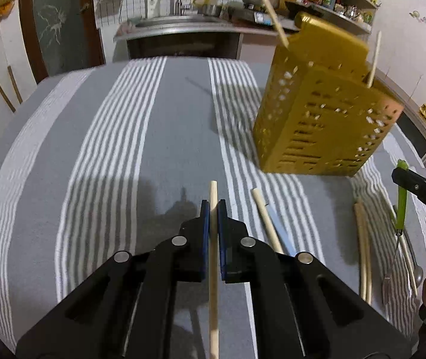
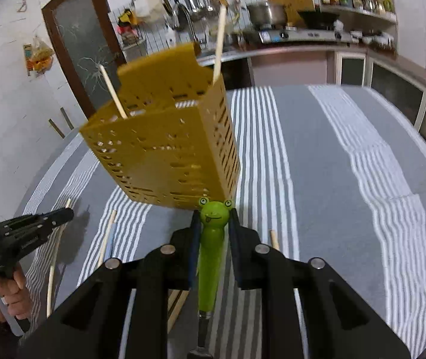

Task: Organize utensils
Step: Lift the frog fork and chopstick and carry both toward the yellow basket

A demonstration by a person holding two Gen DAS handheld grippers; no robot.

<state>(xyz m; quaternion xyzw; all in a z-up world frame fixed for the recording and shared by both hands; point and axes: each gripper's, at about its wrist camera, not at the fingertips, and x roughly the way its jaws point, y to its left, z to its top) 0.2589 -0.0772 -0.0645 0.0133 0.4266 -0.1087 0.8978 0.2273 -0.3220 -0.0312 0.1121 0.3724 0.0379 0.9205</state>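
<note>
Wooden chopstick (image 1: 213,257) clamped in the fully shut left claw (image 1: 213,209), running down the lower centre of the left wrist view and cut off by the bottom edge. Right claw (image 2: 213,224) closed narrowly on the green frog-faced handle (image 2: 211,254) of a utensil, metal shaft below it half hidden under the claw body at the bottom centre of the right wrist view; working end not made out there. Seen blurred at the right edge of the left wrist view: same green handle (image 1: 402,206), with what looked like fork tines hanging beneath. Partly cut off at the lower left of the right wrist view: a hand (image 2: 0,296) gripping the left tool.

Lying loose on the grey-and-white striped cloth of the tabletop (image 1: 108,164): another chopstick (image 1: 266,221) beside a pale blue strip just right of the left claw, a pair of chopsticks (image 1: 364,254) further right, and a spoon (image 1: 418,273) near the right edge, hard to read.

Standing upper right in the left wrist view, well apart from the claw: mustard-yellow perforated holder (image 1: 323,113), smeared by blur. Two chopsticks already poking out of its top (image 2: 217,45), (image 2: 112,92). Kitchen counter, pots and shelves behind, indistinct.
</note>
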